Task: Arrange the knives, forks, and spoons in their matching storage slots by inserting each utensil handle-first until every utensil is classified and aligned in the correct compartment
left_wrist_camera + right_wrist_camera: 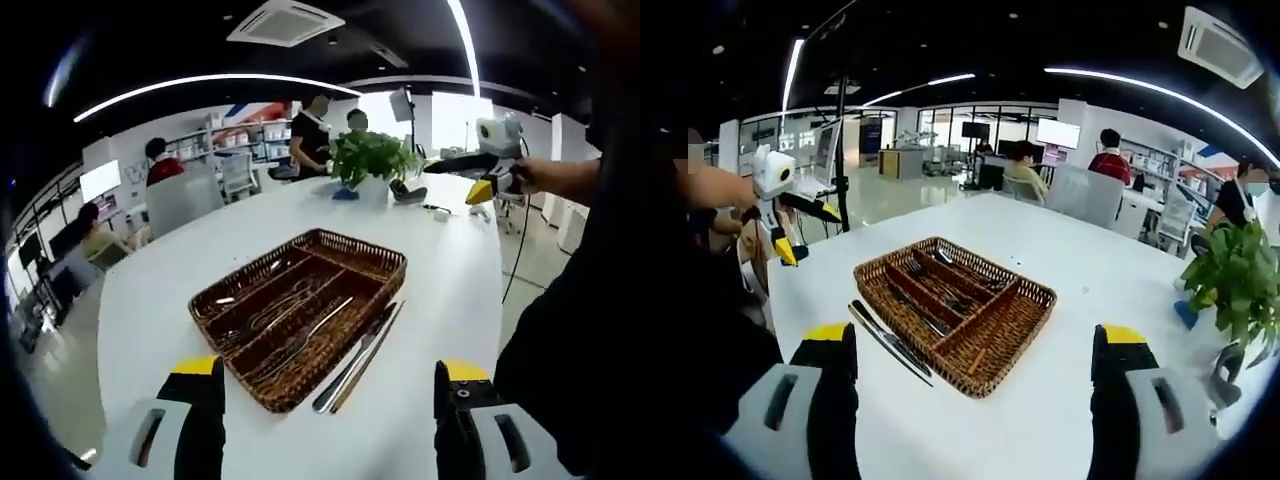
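A wicker tray (375, 262) with divided compartments sits mid-surface (160, 290), already holding several utensils. Two knives (358, 358) lie on the surface just beside the tray's long edge, outside any slot. The left gripper (327, 420) and right gripper (975, 400) both hang released and empty, well short of the tray. Judged step: approach. Next move calls for descending on one knife, gripping it, and inserting it handle-first.

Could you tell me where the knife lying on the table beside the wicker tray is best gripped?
Probably at mid-length, from above. The knife lies flat on the table along the wicker tray, beside another utensil, so close the jaws across its narrow width. Both hand-held grippers are open.
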